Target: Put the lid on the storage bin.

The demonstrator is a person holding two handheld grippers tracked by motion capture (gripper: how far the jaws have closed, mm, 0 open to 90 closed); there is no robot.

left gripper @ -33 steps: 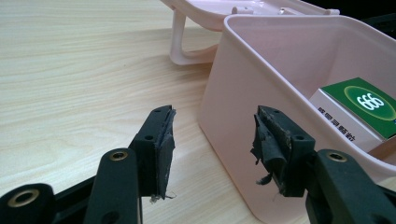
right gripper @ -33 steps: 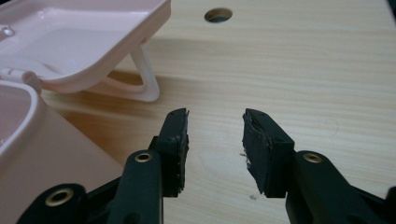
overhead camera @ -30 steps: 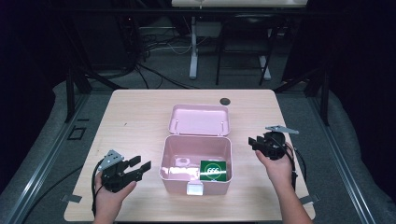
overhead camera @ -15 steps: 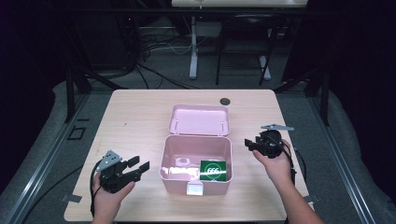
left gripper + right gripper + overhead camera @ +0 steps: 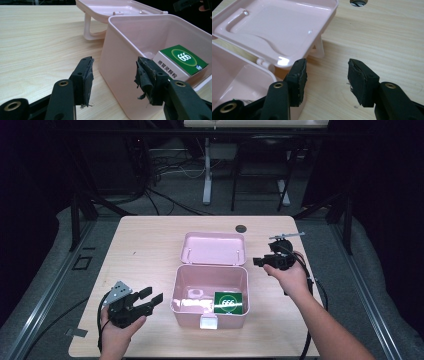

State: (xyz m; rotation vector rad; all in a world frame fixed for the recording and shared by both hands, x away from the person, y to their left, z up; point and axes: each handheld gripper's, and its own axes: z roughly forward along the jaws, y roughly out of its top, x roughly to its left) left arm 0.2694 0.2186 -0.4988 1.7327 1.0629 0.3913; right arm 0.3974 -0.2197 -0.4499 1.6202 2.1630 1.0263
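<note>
A pink plastic box (image 5: 210,307) sits open at the table's front middle, its lid (image 5: 214,248) folded back flat behind it. Inside lies a green and white carton marked 666 (image 5: 228,302) (image 5: 183,60) at the right side. My left gripper (image 5: 150,300) rests open on the table left of the box, jaws empty and facing the box wall (image 5: 120,67). My right gripper (image 5: 259,261) hovers open just right of the lid's corner (image 5: 287,32), with nothing between its fingers.
A round dark grommet (image 5: 241,228) (image 5: 358,2) is set in the wooden table (image 5: 145,245) behind the lid. The lid's handle leg (image 5: 319,48) stands on the wood near my right jaws. Black stands and cables crowd the floor beyond the far edge.
My right gripper has moved forward and left, from beside the box body to beside the lid. The left gripper has stayed put.
</note>
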